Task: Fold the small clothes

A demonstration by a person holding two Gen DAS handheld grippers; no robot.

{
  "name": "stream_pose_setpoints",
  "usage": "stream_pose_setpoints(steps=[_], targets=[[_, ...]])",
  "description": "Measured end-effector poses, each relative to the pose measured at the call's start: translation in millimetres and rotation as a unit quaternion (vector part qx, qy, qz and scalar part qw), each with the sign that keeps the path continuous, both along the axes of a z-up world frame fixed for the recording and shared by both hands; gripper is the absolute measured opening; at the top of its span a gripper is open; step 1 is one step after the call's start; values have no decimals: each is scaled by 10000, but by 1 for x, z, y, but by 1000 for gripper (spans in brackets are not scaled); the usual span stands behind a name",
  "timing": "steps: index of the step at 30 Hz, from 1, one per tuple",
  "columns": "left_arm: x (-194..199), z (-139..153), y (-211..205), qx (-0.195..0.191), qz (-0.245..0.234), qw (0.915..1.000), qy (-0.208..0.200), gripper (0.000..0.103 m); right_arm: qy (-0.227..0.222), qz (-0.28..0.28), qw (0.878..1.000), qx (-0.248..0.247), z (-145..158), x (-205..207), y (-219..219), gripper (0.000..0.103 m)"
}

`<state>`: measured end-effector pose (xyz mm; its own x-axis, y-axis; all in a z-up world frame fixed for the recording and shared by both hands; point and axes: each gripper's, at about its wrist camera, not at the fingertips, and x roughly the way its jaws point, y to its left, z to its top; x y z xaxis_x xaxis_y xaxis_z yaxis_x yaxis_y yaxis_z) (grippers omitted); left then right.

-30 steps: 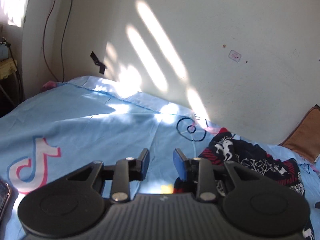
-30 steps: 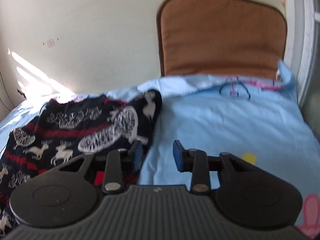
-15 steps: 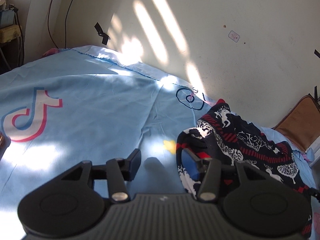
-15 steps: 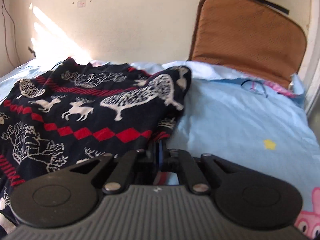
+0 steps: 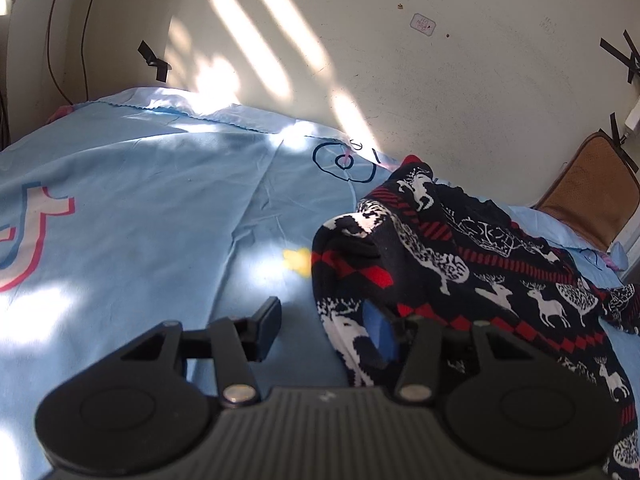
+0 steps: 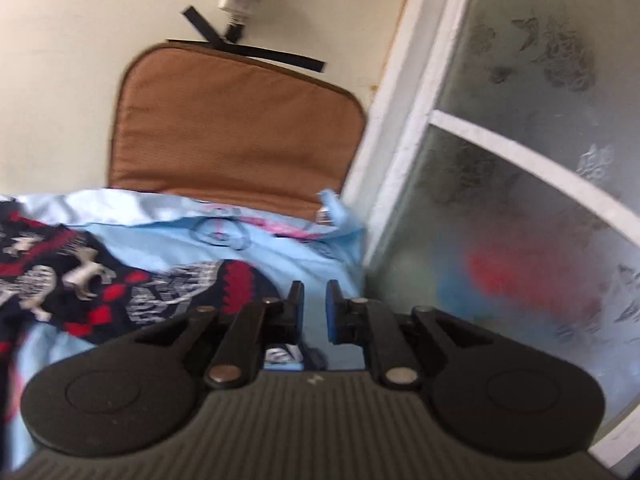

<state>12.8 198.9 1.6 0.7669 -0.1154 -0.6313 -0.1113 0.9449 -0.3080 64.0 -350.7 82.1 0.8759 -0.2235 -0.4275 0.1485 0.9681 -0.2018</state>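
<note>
A: Where's the sweater?

B: The dark patterned sweater (image 5: 460, 264) lies rumpled on the light blue bedsheet (image 5: 160, 208), toward the brown cushion (image 6: 236, 128) against the wall.

A: And the left gripper (image 5: 324, 324)?

B: Moderately apart and closing. The sweater's edge is draped over one finger, the other pad (image 5: 268, 320) clear of it over bare sheet.

A: The right gripper (image 6: 314, 304)?

B: A narrow gap, widening, nothing in it; the sweater's hem lies just beside it.

Left gripper (image 5: 326, 326) angled downward, jaws closing, gap still wide with the right finger partly under dark patterned cloth. Right gripper (image 6: 314, 308) jaws opening, narrow gap, nothing between the pads.
</note>
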Motion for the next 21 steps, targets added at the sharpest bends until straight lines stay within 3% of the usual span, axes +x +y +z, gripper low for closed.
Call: stream_pose_setpoints(steps=[3,7,11,14,16,17,19,21], targets=[[4,-1,1,-93,30,9999,79,23,202,1248,9904,566,-7,-5,58,17],[-2,2,7,-298,154,9994,45,22,430,2905,9531,739,-14,-8,163,18],[-27,10,24,-444,367,9982,-139,22,620,4391,8935,708,-13,-21,268,24],[-53,16,40,-536,566,9966,-254,22,1028,5271,8399,779,-19,-35,334,27],[-70,18,49,-549,678,9957,-299,22,1255,5625,8145,665,-30,-42,367,33],[-77,19,53,-559,728,9953,-310,22,1334,5734,8069,477,-38,-48,385,37],[-87,19,59,-607,780,9946,-307,22,1407,5645,8132,-144,-55,-55,415,54],[-92,19,62,-670,756,9944,-315,24,1666,5465,8198,-382,-72,-46,427,52]])
